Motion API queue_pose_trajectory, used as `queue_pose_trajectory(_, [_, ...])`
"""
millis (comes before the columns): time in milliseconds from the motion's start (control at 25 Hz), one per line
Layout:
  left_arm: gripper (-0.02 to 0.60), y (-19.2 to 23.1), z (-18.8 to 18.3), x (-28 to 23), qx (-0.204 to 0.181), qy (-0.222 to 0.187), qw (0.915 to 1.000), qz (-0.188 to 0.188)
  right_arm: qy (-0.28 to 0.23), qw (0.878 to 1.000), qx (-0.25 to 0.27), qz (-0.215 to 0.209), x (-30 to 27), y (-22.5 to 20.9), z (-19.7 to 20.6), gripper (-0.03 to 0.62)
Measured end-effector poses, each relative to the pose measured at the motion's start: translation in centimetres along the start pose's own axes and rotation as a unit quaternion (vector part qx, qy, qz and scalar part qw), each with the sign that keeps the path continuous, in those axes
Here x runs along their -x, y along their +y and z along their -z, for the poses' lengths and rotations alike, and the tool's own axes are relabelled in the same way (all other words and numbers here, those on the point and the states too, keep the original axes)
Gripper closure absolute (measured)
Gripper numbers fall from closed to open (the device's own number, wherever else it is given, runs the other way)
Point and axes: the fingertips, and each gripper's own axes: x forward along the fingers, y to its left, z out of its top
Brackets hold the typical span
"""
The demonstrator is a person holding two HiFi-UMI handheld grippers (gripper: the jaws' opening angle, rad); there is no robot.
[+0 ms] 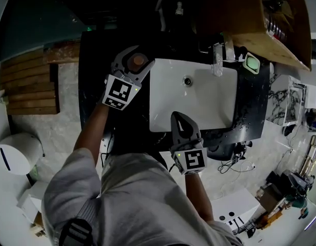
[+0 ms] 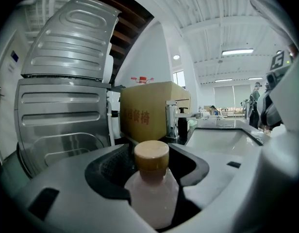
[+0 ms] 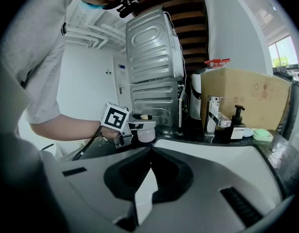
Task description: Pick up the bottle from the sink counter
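Left gripper view, lower centre: left gripper [image 2: 150, 171] clamps the bottle [image 2: 152, 193]; right gripper [image 3: 149, 154] is closed, empty. Lifting straight up likely follows.

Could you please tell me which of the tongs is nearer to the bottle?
Left. The left tongs are closed around the bottle beside the sink; the right tongs hang apart from it, shut, over the sink's near edge.

The bottle [image 2: 152, 191] is cloudy smooth plastic with a matt tan cap [image 2: 151, 155]. The bench [image 1: 92, 76] looks like glossy black stone, sink [image 1: 199, 106] shiny white ceramic, tap [image 3: 212, 113] polished metal, box [image 2: 144, 115] matt cardboard, left claw [image 1: 140, 58] matt grey plastic.
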Motion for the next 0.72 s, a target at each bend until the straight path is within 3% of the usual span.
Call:
queue_pose_trajectory(280, [0.354,-0.1,0.3,0.1,-0.026,0.017,0.9995,-0.010,-0.008,1.000,0.002,0.003,0.3,0.2,-0.3,0.585])
queue_pose_trajectory(480, [0.365,-0.2,0.1,0.2,-0.040,0.007,0.9991,-0.013,-0.009,1.000,-0.001,0.010,0.7,0.0,-0.4,0.585])
queue_pose_trajectory(720, [0.411,-0.2,0.0,0.6,-0.014,0.014,0.9998,-0.008,-0.008,1.000,-0.004,0.011,1.1,0.2,-0.1,0.585])
